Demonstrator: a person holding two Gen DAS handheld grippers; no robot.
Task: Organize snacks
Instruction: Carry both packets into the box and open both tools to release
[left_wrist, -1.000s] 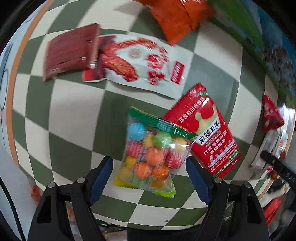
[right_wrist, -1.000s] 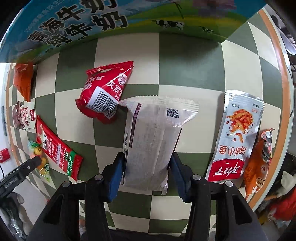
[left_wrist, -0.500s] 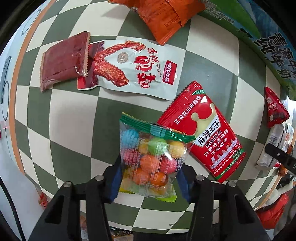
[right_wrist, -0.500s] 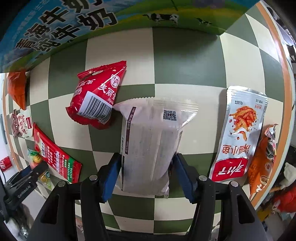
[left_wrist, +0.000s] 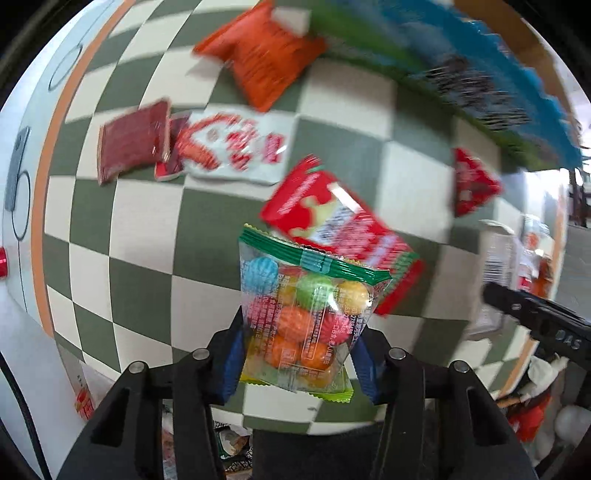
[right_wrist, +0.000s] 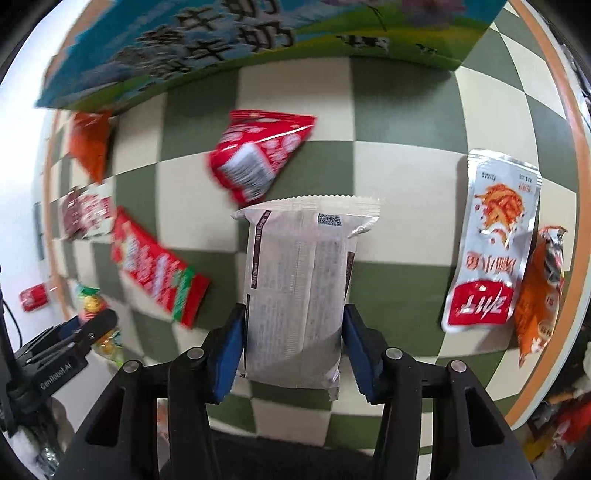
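Observation:
My left gripper (left_wrist: 299, 343) is shut on a clear bag of coloured candy balls (left_wrist: 306, 306) with a green top seal, lifted above the checkered table (left_wrist: 147, 266). My right gripper (right_wrist: 293, 332) holds a white printed snack packet (right_wrist: 299, 273) upright; its jaws are closing, and both blue pads press the packet's sides. A long red packet (left_wrist: 340, 225) lies on the cloth just behind the candy bag. The right gripper's black body (left_wrist: 535, 321) shows at the right edge of the left wrist view.
A blue-green milk carton box (right_wrist: 221, 40) stands along the far side. Loose on the cloth lie an orange bag (left_wrist: 266, 51), a dark red packet (left_wrist: 133, 140), a white-red packet (left_wrist: 236, 151), a small red bag (right_wrist: 258, 155), a white spicy-strip packet (right_wrist: 495, 236) and an orange wrapper (right_wrist: 539, 288).
My left gripper closed on the candy bag and lifted it off the table. My right gripper rose a little with the white packet still between its pads.

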